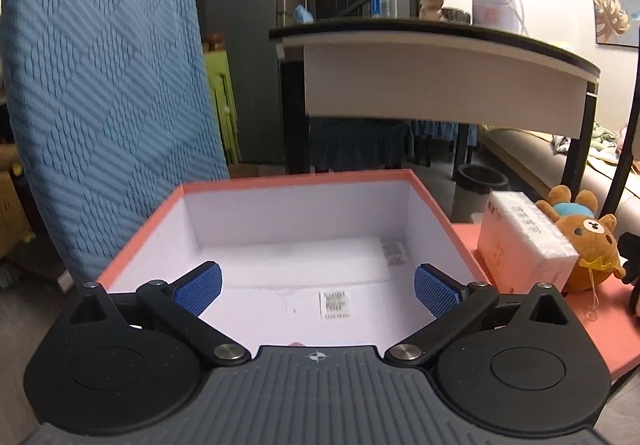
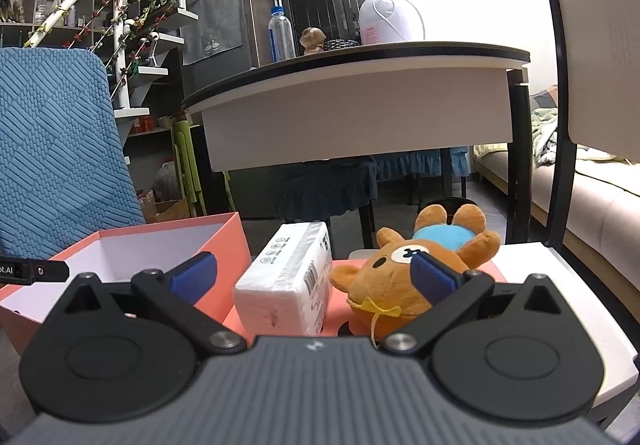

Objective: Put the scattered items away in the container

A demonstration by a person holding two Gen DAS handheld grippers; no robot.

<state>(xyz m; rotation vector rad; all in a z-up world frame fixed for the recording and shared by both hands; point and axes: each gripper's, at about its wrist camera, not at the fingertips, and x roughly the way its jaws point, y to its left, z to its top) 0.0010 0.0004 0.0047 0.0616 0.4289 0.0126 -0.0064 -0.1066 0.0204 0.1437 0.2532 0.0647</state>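
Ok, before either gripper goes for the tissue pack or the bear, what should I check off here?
1. Pink cardboard box open, lid off: ok.
2. Room in the box: ok, only two small white sachets on the floor.
3. Left gripper free: ok, jaws wide, over the box.
4. Right gripper free: ok, jaws wide, nothing between them.
5. White plastic-wrapped tissue pack reachable: ok, straight ahead of the right gripper, beside the box.
6. Brown plush bear in blue shirt clear of the pack: cannot tell, they sit very close.

Left tool (image 1: 318,287), right tool (image 2: 314,277): black linkage arms, silver pivot screws, blue ribbed pads (image 1: 198,288), grey ridged body.
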